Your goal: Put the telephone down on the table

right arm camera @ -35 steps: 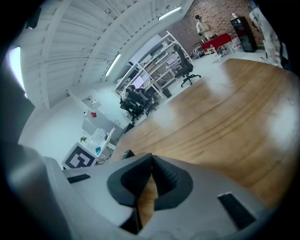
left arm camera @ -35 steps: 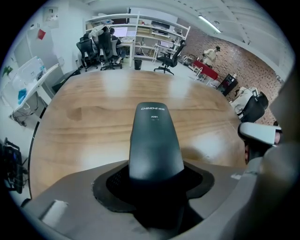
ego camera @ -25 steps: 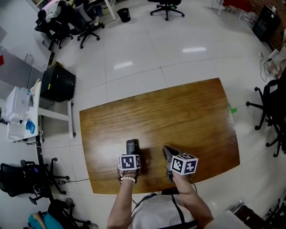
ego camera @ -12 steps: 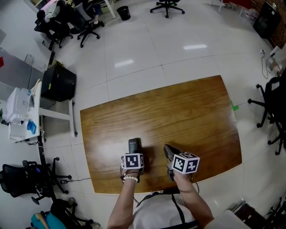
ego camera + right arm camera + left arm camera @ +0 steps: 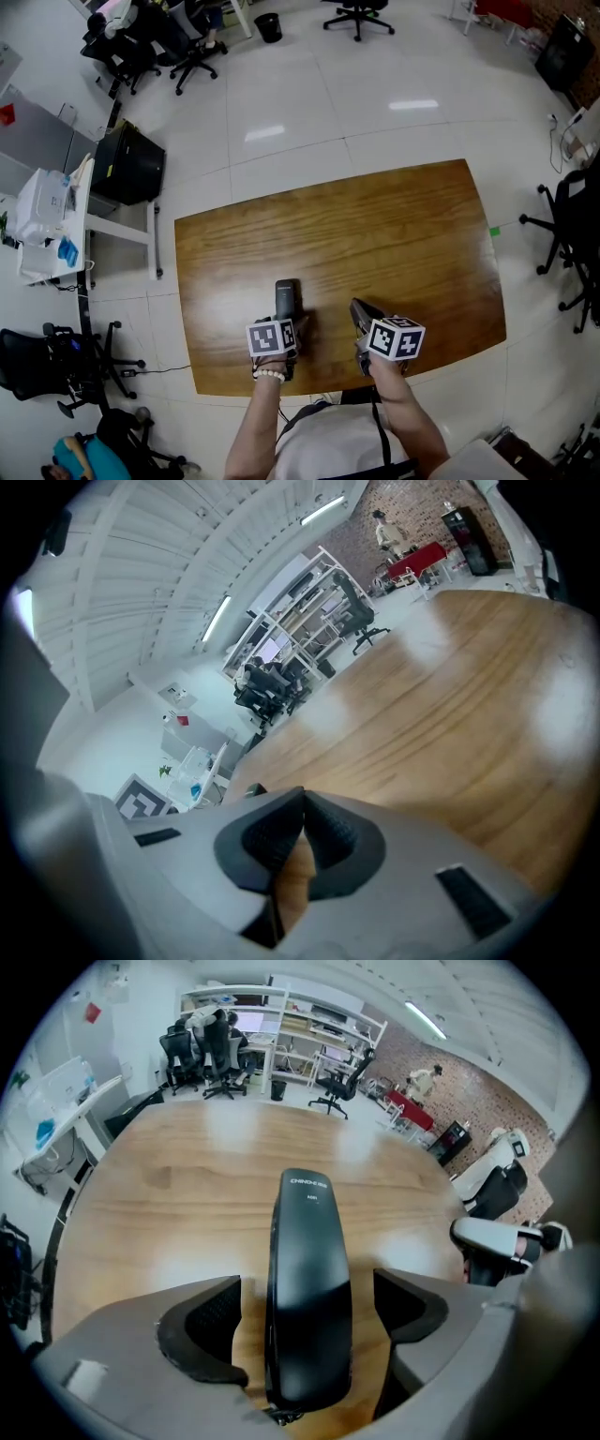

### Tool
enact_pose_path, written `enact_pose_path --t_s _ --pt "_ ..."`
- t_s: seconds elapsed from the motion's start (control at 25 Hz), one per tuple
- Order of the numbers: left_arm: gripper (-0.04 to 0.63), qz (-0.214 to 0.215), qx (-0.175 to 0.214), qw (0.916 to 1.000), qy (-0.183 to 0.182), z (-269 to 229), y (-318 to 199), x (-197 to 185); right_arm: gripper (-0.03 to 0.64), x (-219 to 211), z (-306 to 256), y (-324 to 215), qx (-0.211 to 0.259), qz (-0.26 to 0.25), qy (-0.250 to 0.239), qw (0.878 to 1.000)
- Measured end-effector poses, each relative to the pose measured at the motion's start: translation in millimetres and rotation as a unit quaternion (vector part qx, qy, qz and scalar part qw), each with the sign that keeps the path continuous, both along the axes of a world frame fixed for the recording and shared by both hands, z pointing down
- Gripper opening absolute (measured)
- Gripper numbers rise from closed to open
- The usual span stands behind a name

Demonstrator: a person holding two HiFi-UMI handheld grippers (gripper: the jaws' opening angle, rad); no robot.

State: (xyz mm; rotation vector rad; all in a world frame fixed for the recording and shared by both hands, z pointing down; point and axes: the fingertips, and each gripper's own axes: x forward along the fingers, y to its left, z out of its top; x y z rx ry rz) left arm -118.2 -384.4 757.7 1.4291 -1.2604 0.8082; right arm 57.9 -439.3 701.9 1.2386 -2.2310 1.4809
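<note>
The black telephone handset (image 5: 287, 296) lies flat on the wooden table (image 5: 394, 234), near its front edge. In the left gripper view the handset (image 5: 309, 1232) runs lengthwise between the jaws. My left gripper (image 5: 284, 317) points steeply down over its near end. The jaws are opening, and a gap of bare wood shows between each black pad (image 5: 208, 1312) and the handset. My right gripper (image 5: 360, 321) hovers just right of the handset, over the table. In the right gripper view my right gripper (image 5: 302, 832) is shut, with its ribbed pads touching and nothing between them.
The table's front edge (image 5: 309, 398) runs just behind both grippers. A black case (image 5: 129, 169) and a white desk (image 5: 47, 225) stand on the left. Office chairs stand at the back (image 5: 356, 14) and at the right (image 5: 572, 216). Shelves (image 5: 309, 1035) show beyond the table.
A little more of the telephone shows beyond the left gripper than before. The right gripper has kept its place beside it.
</note>
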Motion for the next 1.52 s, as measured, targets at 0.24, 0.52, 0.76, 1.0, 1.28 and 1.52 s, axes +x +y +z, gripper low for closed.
enact_pose_path --t_s 0.24,0.52,0.76,1.0,1.28,1.52 --pt "0.396 -0.021 0.104 0.9941 0.022 -37.9 1.2 -21.4 0.002 -18.8 -22.3 13.4 0.035 -0.015 0.003 0.999" --pt "0.235 -0.057 0.198 0.9771 0.052 -88.7 33.3 -41.5 0.003 -29.2 -66.3 50.4 0.091 -0.023 0.026 0.995" --pt "0.008 -0.065 0.260 0.9620 0.050 -124.3 76.4 -67.5 0.002 -56.5 -103.4 97.4 0.146 -0.034 0.047 0.988" --pt "0.000 -0.074 0.319 0.9417 0.078 -157.7 127.1 -75.8 0.003 -57.0 -129.7 161.9 0.182 -0.007 0.064 0.981" --pt "0.000 -0.040 0.327 0.9390 0.099 -175.3 165.5 -46.1 0.003 -33.0 -139.7 217.1 0.187 0.009 0.082 0.979" --pt "0.000 0.013 0.327 0.9410 0.088 -189.7 187.8 -7.1 0.003 -14.8 -151.2 232.8 0.199 0.011 0.078 0.977"
